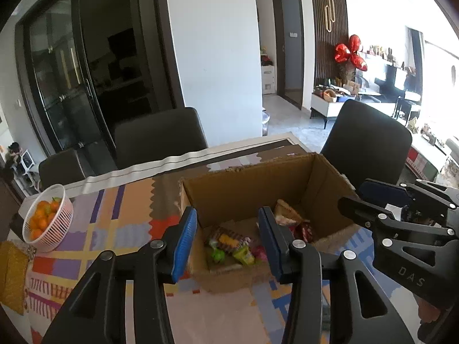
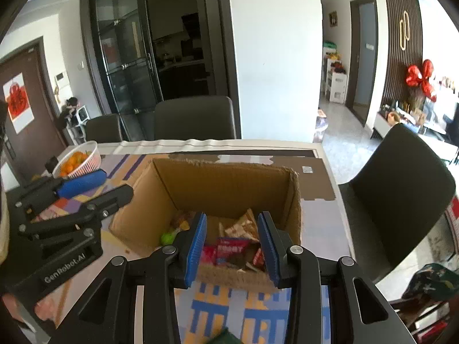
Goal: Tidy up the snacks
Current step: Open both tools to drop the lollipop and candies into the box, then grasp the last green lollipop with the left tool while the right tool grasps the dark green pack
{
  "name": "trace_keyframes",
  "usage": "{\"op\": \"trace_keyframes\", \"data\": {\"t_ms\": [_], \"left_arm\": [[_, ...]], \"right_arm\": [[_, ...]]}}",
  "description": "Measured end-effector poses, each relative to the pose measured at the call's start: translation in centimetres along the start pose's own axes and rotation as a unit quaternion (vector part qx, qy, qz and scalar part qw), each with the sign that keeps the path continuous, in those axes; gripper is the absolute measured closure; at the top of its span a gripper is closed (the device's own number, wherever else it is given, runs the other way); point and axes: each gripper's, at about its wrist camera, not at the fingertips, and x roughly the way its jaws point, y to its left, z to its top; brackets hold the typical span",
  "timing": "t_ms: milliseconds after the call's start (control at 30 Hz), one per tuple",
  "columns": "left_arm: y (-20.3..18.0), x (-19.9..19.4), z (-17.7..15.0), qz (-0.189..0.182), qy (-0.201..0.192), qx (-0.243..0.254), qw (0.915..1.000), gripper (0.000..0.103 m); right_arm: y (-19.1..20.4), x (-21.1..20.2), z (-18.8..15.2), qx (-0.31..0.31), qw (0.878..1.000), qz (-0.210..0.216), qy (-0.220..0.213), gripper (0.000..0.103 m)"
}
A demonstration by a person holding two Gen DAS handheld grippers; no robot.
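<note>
An open cardboard box [image 1: 252, 189] [image 2: 223, 186] stands on the patterned tablecloth [image 1: 120, 229]. Inside it lie several snack packets: green and yellow ones [image 1: 229, 246] on the left, red ones [image 2: 232, 250] and a beige one [image 2: 241, 226] on the right. My left gripper [image 1: 227, 212] hovers over the box's near left part, open, with nothing between its blue pads. Over the near right part, my right gripper [image 2: 232, 216] is open too and grips nothing. Each gripper shows from the side in the other's view: the right gripper [image 1: 367, 197] and the left gripper [image 2: 114, 185].
A white basket of oranges [image 1: 47, 220] [image 2: 79, 160] sits at the table's left. Dark chairs [image 1: 160, 134] [image 2: 401, 172] stand behind and to the right of the table. A yellow textured item [image 1: 11, 275] lies at the left edge.
</note>
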Motion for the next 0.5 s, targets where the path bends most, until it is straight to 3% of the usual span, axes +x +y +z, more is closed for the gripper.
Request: {"op": "trace_keyframes", "data": {"t_ms": [300,500], "left_arm": [[-1.0,-4.7,-3.5,-0.012,-0.006,-0.002,0.9999,0.057],[-1.9,-7.4,-6.3,-0.024,-0.007,-0.002,0.9997,0.057]], "right_arm": [[1.4,-4.9,-3.4,-0.022,0.999,0.007,-0.029,0.064],[1.9,-7.2,-5.9,-0.027,0.999,0.016,-0.023,0.064]]}}
